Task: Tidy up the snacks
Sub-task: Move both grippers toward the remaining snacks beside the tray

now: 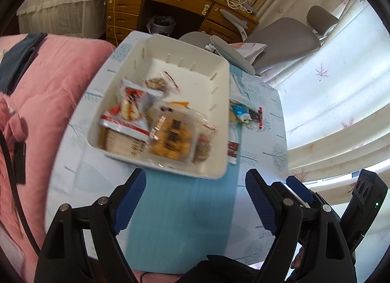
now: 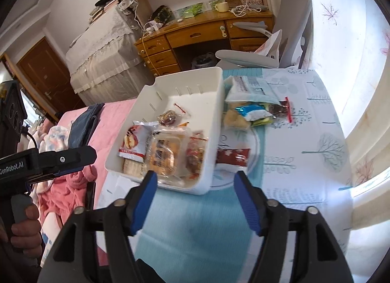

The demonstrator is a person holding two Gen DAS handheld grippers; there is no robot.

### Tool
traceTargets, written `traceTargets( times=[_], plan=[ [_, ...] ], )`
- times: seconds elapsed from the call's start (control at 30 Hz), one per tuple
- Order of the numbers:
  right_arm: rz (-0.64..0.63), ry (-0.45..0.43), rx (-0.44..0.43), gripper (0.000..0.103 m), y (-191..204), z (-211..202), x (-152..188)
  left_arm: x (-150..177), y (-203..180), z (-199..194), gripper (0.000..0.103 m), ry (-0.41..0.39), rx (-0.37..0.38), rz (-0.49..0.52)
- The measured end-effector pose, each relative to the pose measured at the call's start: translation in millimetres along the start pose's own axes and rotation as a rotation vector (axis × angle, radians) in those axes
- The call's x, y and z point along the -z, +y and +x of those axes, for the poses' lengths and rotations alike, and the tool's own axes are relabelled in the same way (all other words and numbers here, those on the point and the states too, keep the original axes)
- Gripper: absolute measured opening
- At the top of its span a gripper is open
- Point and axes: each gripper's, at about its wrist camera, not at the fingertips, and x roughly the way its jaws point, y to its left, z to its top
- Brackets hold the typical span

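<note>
White bin (image 1: 220, 122) sits mid-tabletop (image 1: 265, 141) on the blue runner, snack packets (image 1: 170, 134) heaped at its near end. My left gripper (image 1: 195, 200) and right gripper (image 2: 193, 197) both hang over the near edge, jaws released, nothing between them. Only my right view shows clearly the loose packets (image 2: 253, 112) beside the bin's right wall, the red packet (image 2: 232, 157) and my hand (image 2: 24, 231) on the left handle. Left view is blurred there.
</note>
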Motion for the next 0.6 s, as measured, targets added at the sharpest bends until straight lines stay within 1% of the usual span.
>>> traceTargets(
  times=[0.1,0.2,0.3,0.4,0.6],
  plan=[
    [-0.026,0.019,-0.003,0.074,-22.3,-6.9,0.0,15.5,-17.3,3.2,0.083,-0.028,-0.001,-0.05],
    [-0.056,0.036,0.002,0.078,-42.6,-11.9,-1.5,28.6,-32.9,6.2,0.089,-0.067,0.002,-0.099],
    [-0.092,0.042,0.015,0.079,-62.8,-18.0,-5.5,40.3,-47.3,12.1,0.091,-0.102,0.011,-0.151],
    [-0.115,0.029,0.034,0.08,-81.1,-22.1,-13.2,49.9,-64.4,24.3,0.091,-0.1,0.008,-0.184],
    [-0.133,0.007,0.028,0.084,-105.5,-22.0,-39.4,60.5,-94.9,49.5,0.091,-0.068,-0.016,-0.227]
  ],
)
